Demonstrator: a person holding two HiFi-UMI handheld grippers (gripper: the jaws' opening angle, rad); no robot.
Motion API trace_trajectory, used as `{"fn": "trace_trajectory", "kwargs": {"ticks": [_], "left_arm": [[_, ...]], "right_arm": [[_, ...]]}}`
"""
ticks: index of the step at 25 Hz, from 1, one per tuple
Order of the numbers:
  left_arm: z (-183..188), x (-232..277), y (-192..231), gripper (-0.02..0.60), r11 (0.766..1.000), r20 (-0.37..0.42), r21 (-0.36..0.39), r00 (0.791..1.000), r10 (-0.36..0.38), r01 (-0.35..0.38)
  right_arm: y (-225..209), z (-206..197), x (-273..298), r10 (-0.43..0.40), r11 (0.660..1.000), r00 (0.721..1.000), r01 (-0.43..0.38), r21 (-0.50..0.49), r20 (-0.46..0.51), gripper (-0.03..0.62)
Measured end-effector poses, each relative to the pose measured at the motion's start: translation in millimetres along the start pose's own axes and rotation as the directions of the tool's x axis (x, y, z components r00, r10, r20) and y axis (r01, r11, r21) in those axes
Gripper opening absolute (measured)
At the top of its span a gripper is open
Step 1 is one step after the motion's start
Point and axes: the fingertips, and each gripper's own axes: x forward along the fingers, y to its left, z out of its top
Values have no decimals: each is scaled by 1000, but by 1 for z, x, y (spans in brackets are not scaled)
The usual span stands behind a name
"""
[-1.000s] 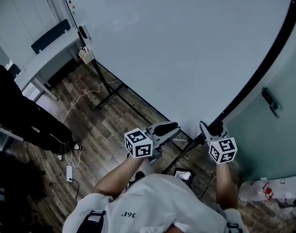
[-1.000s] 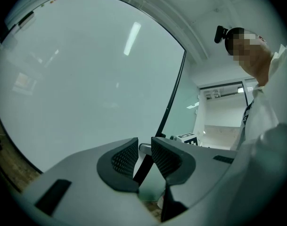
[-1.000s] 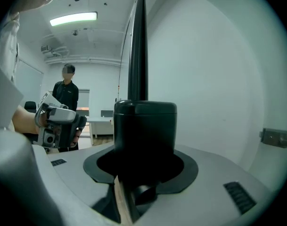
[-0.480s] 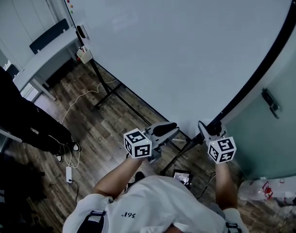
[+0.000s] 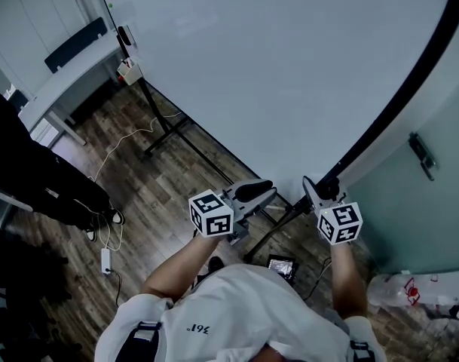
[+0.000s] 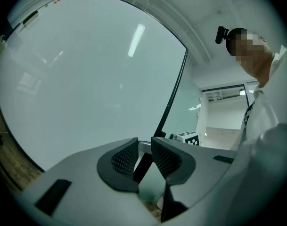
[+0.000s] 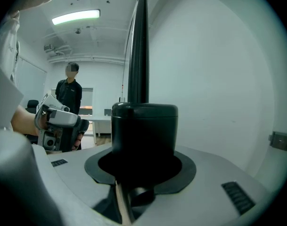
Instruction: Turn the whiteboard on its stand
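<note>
The big whiteboard [image 5: 289, 66] hangs tilted on its black stand [image 5: 169, 134], with a black side frame [image 5: 410, 81]. My right gripper [image 5: 319, 194] is at the board's lower right corner. In the right gripper view its jaws [image 7: 143, 149] stand on either side of the stand's black round knob [image 7: 143, 131] and are closing on it; the pads are hidden behind the knob. My left gripper [image 5: 268, 190] reaches the board's lower edge. In the left gripper view its ribbed pads [image 6: 127, 157] sit close together on a pale strip of that edge [image 6: 144, 147].
A white desk [image 5: 63, 81] stands at the far left, with a person in black [image 5: 33, 172] beside it. Cables and a power strip [image 5: 107, 262] lie on the wood floor. A glass door with a handle [image 5: 421, 157] is close on the right.
The head view has drifted a little; both grippers have crept slightly up and left while staying at the board's lower corner. The board itself has not visibly turned.
</note>
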Motion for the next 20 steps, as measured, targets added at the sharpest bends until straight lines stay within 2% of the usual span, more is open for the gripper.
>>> {"fn": "trace_trajectory", "kwargs": {"ticks": [20], "left_arm": [[-3,-16,18,74,999,0,-17,999,40,-40]], "right_arm": [[5,0,28,28,1000,1000,-28,-7,-9,187]]}}
